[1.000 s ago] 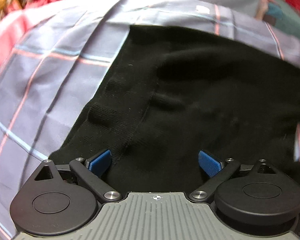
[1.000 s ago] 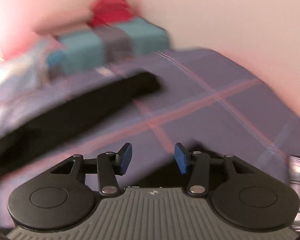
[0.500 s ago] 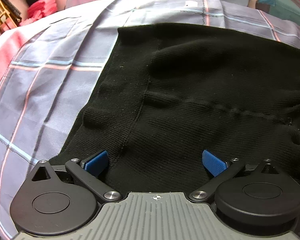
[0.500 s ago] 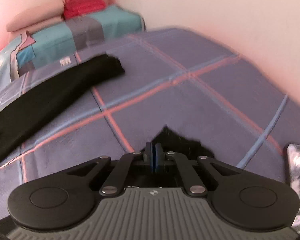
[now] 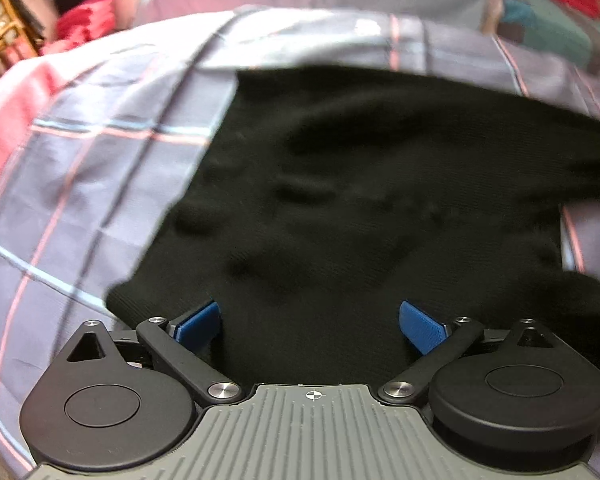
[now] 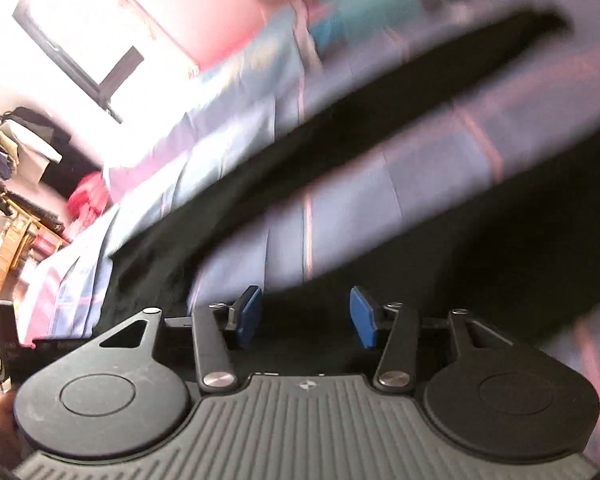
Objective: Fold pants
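Both the left gripper [image 5: 310, 322] and right gripper [image 6: 304, 316] hovered wide apart and empty over the black pants [image 5: 380, 200], each needing to pinch an edge squarely before lifting.

The right wrist view is smeared throughout by motion: the black pants [image 6: 400, 120] and the plaid bedsheet [image 6: 360, 200] are reduced to streaks, and folds cannot be made out. In the left wrist view the pants [image 5: 380, 200] are cut off at the right edge, their near hem hidden behind the left gripper [image 5: 310, 322].
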`<state>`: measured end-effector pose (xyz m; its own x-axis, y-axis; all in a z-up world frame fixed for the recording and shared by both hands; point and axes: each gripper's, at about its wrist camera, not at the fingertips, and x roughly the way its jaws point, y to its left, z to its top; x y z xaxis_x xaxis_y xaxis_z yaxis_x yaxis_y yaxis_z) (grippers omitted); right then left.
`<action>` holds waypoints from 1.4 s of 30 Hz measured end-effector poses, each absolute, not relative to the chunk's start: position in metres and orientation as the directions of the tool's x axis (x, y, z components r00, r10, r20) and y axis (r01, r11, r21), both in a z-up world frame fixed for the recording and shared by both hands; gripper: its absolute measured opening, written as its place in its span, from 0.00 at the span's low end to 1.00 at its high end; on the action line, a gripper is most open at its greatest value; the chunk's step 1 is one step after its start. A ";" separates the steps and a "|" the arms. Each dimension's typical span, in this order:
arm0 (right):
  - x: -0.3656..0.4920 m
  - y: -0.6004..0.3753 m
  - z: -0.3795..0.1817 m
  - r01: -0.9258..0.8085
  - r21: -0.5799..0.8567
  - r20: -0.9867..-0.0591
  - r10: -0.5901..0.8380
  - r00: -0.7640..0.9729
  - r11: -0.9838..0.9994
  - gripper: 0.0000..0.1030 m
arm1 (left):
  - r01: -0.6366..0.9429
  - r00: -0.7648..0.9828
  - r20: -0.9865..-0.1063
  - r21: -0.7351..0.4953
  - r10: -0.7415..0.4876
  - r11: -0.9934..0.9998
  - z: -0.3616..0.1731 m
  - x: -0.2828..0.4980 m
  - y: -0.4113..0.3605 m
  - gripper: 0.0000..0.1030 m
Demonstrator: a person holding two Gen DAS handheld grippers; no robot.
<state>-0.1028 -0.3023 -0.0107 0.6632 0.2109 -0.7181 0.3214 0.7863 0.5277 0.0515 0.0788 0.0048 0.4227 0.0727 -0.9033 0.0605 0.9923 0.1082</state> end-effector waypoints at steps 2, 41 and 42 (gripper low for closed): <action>-0.122 -0.330 -0.013 0.433 0.528 -0.729 0.129 0.672 0.730 0.00 | 0.080 0.402 -0.910 0.145 0.101 0.986 -0.006 0.050 0.079 1.00; -0.100 -0.146 0.033 -0.064 -0.030 -0.892 0.002 0.452 0.997 0.71 | 0.080 0.368 -0.924 0.145 0.106 0.986 -0.013 0.054 0.098 1.00; -0.099 -0.153 0.037 -0.040 -0.034 -0.880 -0.011 0.475 0.999 0.72 | 0.081 0.367 -0.924 0.147 0.108 0.986 -0.013 0.055 0.098 1.00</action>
<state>-0.0988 -0.1526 0.0374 0.4748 -0.0113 -0.8800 -0.0398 0.9986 -0.0343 0.0552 0.0976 -0.0132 0.3671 0.1076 -0.9240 0.0813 0.9858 0.1470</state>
